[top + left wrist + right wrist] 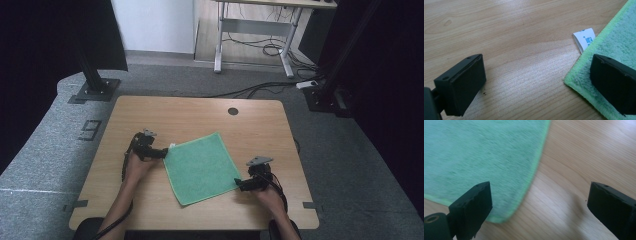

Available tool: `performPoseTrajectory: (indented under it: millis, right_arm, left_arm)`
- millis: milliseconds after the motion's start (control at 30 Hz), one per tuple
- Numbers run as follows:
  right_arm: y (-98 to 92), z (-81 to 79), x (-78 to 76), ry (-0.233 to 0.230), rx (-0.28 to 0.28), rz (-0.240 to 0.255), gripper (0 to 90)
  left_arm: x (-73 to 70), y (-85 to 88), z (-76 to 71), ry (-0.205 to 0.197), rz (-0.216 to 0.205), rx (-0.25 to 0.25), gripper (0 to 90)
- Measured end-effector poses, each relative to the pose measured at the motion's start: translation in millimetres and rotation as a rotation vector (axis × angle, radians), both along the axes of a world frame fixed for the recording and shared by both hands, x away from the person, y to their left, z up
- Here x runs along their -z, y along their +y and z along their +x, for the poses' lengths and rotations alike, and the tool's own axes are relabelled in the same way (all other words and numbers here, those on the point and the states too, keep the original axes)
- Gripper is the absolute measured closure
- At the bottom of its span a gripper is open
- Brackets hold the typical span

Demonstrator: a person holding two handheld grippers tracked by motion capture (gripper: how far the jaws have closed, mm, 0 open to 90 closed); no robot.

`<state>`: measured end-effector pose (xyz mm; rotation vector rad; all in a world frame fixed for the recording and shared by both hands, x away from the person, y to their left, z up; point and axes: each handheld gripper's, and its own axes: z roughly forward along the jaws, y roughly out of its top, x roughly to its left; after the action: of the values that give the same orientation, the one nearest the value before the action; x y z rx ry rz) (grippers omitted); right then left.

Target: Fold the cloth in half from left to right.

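Left gripper [161, 152] jaws apart, at the left corner of the green cloth [201, 168]; right gripper [241, 184] jaws apart too, at the cloth's right corner. We see the cloth flat on the wooden table [200, 112], square, turned diamond-wise between both grippers. Left gripper view gives us what the high view barely shows: a white tag [584, 39] with blue print, too small to read, and fluffy pile with a stitched edge. Right gripper view: rounded corner, cloth blurred, cut off at top and left.
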<state>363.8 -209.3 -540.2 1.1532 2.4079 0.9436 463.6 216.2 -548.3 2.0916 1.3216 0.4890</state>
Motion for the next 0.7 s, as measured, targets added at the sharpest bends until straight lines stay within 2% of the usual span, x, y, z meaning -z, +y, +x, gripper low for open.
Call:
performPoseTrajectory:
  millis: [267, 300, 367, 533, 567, 600, 700]
  right_arm:
    - [31.8, -4.2, -8.8, 0.02, -0.123, 0.042, 6.0]
    - [31.8, -4.2, -8.8, 0.02, -0.123, 0.042, 6.0]
    - [46.9, -7.9, -11.2, 0.022, -0.176, 0.047, 7.6]
    - [74.4, -14.0, -12.0, 0.044, -0.259, 0.058, 12.0]
    - [74.4, -14.0, -12.0, 0.044, -0.259, 0.058, 12.0]
    - [85.4, -16.9, -11.0, 0.055, -0.298, 0.06, 12.8]
    - [100.7, -21.8, -9.2, 0.063, -0.347, 0.064, 13.2]
  left_arm:
    - [0.0, 0.1, -0.5, -0.001, 0.0, -0.002, 1.4]
    - [0.0, 0.1, -0.5, -0.001, 0.0, -0.002, 1.5]
    - [0.0, 0.2, -0.8, -0.001, 0.0, -0.003, 1.6]
    - [-0.2, 0.3, -1.0, -0.001, 0.002, -0.003, 1.7]
    - [-0.2, 0.3, -1.0, -0.001, 0.002, -0.003, 1.8]
    - [-0.2, 0.3, -1.1, -0.001, 0.002, -0.004, 1.8]
    - [-0.1, 0.3, -1.2, -0.001, 0.001, -0.004, 1.8]
